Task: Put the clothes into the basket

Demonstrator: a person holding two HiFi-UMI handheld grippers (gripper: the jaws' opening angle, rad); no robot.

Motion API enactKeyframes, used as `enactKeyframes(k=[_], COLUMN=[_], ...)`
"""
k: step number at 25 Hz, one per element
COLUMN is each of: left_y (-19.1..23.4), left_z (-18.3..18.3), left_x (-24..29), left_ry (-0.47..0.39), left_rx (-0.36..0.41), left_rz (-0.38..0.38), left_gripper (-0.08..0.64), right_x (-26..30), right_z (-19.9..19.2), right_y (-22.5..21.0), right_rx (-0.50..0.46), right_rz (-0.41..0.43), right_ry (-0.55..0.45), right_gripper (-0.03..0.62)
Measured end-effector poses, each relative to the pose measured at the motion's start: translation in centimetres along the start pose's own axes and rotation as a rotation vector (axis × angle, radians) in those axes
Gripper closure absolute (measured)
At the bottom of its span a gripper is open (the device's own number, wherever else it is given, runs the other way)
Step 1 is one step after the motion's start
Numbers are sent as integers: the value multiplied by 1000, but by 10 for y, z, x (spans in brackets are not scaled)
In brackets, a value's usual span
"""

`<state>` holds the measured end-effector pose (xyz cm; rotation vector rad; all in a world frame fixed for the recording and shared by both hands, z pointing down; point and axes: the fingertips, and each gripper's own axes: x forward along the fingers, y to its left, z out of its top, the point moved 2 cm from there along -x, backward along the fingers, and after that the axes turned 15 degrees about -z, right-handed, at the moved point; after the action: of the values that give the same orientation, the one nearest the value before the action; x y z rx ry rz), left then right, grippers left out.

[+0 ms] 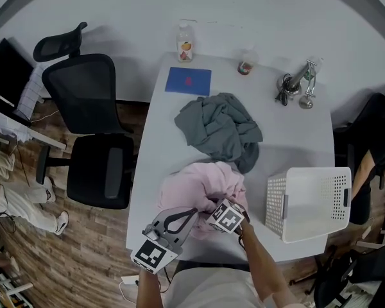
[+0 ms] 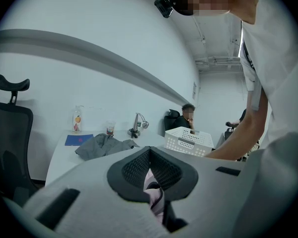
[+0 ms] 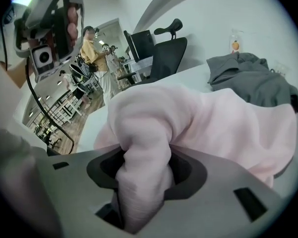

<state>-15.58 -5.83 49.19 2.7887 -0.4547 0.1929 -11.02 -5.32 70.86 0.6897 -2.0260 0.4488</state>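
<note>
Pink garment [image 1: 202,185], pale, soft, crumpled in thick folds

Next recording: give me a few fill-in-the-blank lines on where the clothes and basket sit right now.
1. The pink garment, gripped by the right gripper, lies ____ the grey garment and the person.
2. Beyond the grey garment lies a ____ pad.
3. In the head view, the white basket sits at the table's ____ edge.
Missing words: between; blue; right.
</note>
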Motion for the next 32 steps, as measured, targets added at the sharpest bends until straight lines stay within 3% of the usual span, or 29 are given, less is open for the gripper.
enactKeyframes(k=[6, 17, 32], left_y=[-2, -15, -40], left_z=[4, 42, 93], left_x=[1, -4, -10], left_ry=[7, -14, -39], left_rx=[24, 133, 303], left_rz=[-18, -52, -137], left_gripper=[554, 554, 554], right_x=[-20, -93, -202], right_z=[6, 46, 93], right_y=[-1, -7, -14], right_rx=[101, 246, 264], right_rz=[-2, -49, -202], right_ry=[-71, -297, -540], right_gripper=[395, 397, 397])
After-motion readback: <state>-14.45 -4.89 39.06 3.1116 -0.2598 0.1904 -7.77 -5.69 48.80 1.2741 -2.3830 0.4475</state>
